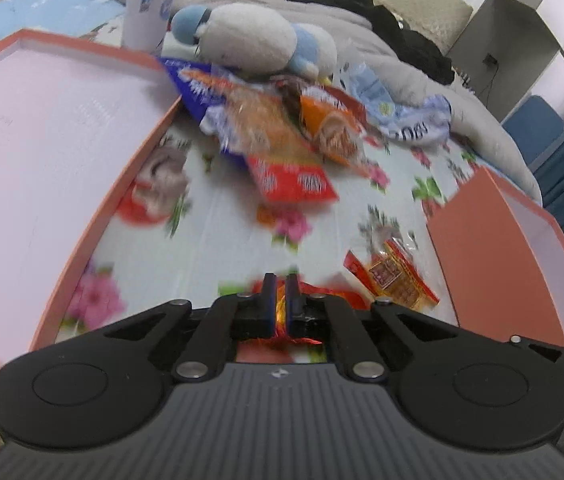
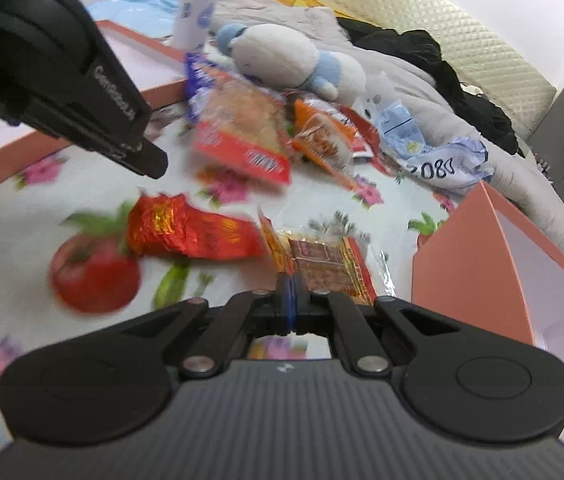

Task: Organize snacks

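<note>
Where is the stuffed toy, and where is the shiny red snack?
stuffed toy (image 2: 278, 58), right wrist view, on its white belly.
shiny red snack (image 2: 186, 228), right wrist view, on the wrapper's middle.

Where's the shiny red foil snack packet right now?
The red foil packet lies on the floral sheet at centre-left of the right wrist view, just left of the clear-wrapped snack, with the left gripper shut on it.

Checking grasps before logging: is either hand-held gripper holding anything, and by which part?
The left hand-held gripper appears to pinch the red foil packet by its crumpled end. The right hand-held gripper is shut, with nothing visibly in it.
</note>
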A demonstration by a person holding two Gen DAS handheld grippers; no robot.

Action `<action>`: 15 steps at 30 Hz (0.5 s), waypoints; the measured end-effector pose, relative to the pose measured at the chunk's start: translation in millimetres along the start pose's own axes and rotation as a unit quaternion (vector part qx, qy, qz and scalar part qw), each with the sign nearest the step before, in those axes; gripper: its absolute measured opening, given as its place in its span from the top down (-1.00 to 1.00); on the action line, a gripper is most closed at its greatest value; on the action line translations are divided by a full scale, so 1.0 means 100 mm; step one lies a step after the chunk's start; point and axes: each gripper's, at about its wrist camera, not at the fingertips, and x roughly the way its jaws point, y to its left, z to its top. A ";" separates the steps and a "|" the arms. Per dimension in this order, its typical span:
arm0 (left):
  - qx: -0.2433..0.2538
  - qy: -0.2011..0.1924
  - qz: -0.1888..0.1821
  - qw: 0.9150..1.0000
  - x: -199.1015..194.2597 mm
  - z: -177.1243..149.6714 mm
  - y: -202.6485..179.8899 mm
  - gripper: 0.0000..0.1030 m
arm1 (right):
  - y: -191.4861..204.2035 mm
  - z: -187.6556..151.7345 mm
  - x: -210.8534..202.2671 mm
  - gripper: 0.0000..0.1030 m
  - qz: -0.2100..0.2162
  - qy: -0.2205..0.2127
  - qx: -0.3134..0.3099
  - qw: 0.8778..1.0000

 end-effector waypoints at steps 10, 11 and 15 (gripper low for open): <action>0.005 0.023 -0.004 1.000 -0.40 -0.49 0.01 0.92 | 0.07 -0.50 -0.75 0.95 0.046 0.003 0.023 0.999; 0.006 0.022 -0.006 1.000 -0.42 -0.50 0.00 0.92 | 0.09 -0.54 -0.80 0.95 0.052 0.004 0.022 0.998; 0.025 0.018 -0.010 0.999 -0.51 -0.49 -0.11 0.92 | 0.10 -0.71 -0.99 0.94 0.074 0.013 0.028 0.997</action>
